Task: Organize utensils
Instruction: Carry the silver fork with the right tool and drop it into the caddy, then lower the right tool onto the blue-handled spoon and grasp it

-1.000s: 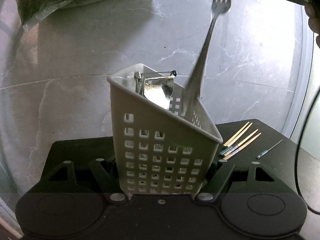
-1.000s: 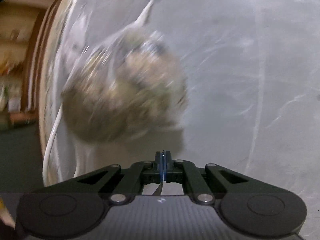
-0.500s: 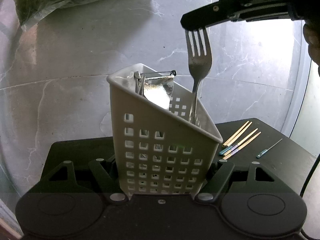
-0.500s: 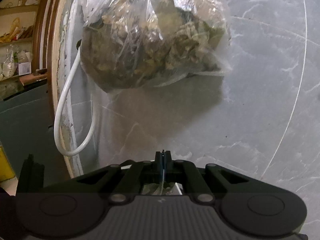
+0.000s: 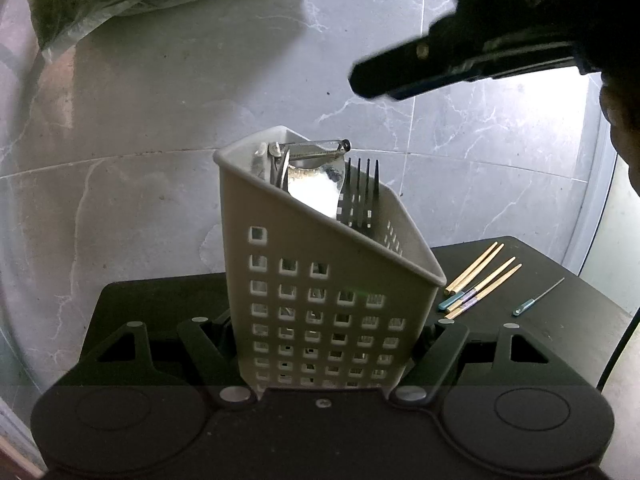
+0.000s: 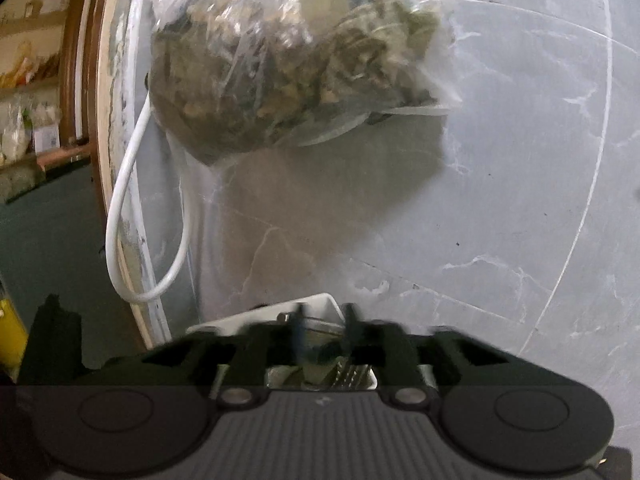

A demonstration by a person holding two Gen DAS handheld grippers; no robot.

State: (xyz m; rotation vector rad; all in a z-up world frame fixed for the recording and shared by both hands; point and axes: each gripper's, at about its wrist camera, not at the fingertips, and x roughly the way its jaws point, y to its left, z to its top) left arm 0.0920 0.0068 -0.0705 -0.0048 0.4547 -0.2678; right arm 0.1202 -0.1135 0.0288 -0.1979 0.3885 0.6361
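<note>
Left gripper point(image 5: 332, 336): I held the white caddy point(image 5: 320, 280) clamped.
Right gripper point(image 6: 322, 338): fingers parted, empty, above the caddy.
Fork point(image 5: 362, 196): stood tines-up inside the caddy.
Chopsticks point(image 5: 480, 280): lay just right of it.

Home kitchen; marble counter point(image 5: 160, 120), utensil caddy point(image 5: 320, 280), pantry shelves point(image 6: 24, 80)

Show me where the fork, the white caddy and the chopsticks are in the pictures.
fork point(image 5: 362, 192): left wrist view, on the tines standing above the rim.
caddy point(image 5: 320, 288): left wrist view, on the perforated front wall.
chopsticks point(image 5: 480, 280): left wrist view, on the middle of the bundle lying right of the caddy.
</note>
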